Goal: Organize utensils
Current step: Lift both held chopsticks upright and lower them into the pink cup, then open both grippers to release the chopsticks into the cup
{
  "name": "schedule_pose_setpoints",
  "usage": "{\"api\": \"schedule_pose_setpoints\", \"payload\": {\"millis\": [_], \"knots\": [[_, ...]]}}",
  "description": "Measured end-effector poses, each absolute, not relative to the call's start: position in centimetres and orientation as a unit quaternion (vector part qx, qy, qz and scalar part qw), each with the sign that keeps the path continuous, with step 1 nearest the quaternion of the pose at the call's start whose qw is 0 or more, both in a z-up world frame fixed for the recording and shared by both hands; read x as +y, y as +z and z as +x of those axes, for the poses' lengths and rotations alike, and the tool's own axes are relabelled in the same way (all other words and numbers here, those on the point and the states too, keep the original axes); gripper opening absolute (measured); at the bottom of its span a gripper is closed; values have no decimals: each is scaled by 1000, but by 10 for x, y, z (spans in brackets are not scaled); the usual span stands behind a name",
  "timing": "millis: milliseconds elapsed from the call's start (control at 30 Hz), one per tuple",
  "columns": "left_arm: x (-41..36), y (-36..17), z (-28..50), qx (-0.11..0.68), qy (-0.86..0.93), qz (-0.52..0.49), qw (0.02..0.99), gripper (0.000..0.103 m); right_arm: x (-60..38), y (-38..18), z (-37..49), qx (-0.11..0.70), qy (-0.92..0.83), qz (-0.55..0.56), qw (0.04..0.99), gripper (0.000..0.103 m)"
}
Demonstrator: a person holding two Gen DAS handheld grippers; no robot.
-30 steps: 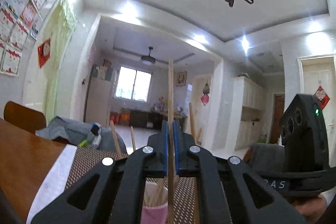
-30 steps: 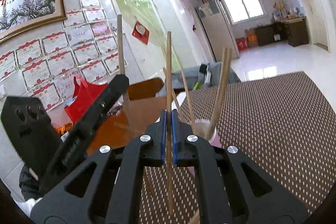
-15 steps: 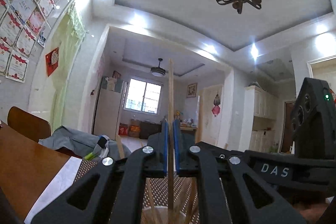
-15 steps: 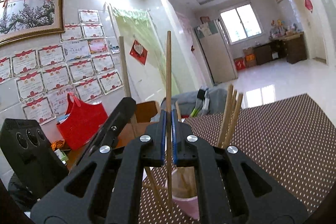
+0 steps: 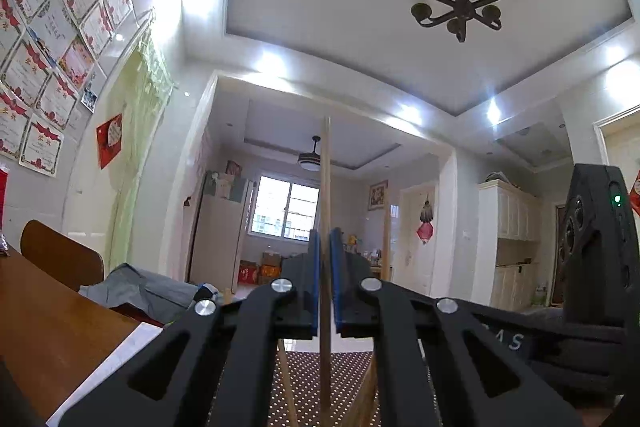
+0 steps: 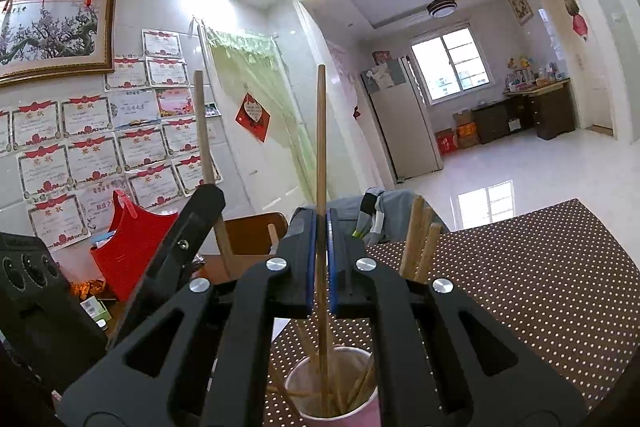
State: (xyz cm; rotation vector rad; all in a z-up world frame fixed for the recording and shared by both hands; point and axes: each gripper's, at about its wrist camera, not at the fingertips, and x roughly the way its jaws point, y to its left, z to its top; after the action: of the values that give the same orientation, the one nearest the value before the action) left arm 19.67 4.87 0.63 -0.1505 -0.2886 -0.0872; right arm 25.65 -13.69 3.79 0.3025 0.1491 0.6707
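My right gripper (image 6: 320,223) is shut on an upright wooden chopstick (image 6: 321,131) whose lower end reaches into a pink cup (image 6: 340,415) that holds several chopsticks. My left gripper (image 5: 325,239) is shut on another upright chopstick (image 5: 326,179); its lower end runs down over the dotted brown mat (image 5: 304,387). The cup is out of sight in the left wrist view. The left gripper also shows at the left of the right wrist view (image 6: 188,227), with its chopstick (image 6: 204,131) sticking up, beside the cup.
The brown dotted mat (image 6: 540,287) lies on a wooden table (image 5: 48,327). A red bag (image 6: 132,247) and small items stand at the table's left. A chair with grey clothing (image 6: 380,211) is behind the table.
Both grippers have risen and tilted upward while holding their chopsticks. The cup has dropped out of the left wrist view and come close under the right gripper.
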Motion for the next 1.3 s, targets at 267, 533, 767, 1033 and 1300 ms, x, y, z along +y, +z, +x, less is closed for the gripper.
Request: {"api": "schedule_pose_setpoints", "payload": {"millis": [267, 533, 767, 1033, 1300], "knots": [[49, 3, 200, -144, -33, -74, 986, 6, -131, 32, 261, 79, 329, 136, 931, 5], [49, 5, 201, -129, -24, -69, 989, 6, -126, 25, 261, 96, 325, 126, 932, 5], [56, 3, 199, -114, -20, -81, 990, 23, -127, 19, 257, 111, 325, 118, 932, 5], [58, 5, 193, -93, -15, -75, 993, 24, -131, 15, 253, 123, 319, 117, 932, 6], [62, 18, 183, -63, -7, -65, 996, 53, -132, 15, 244, 136, 305, 114, 936, 6]]}}
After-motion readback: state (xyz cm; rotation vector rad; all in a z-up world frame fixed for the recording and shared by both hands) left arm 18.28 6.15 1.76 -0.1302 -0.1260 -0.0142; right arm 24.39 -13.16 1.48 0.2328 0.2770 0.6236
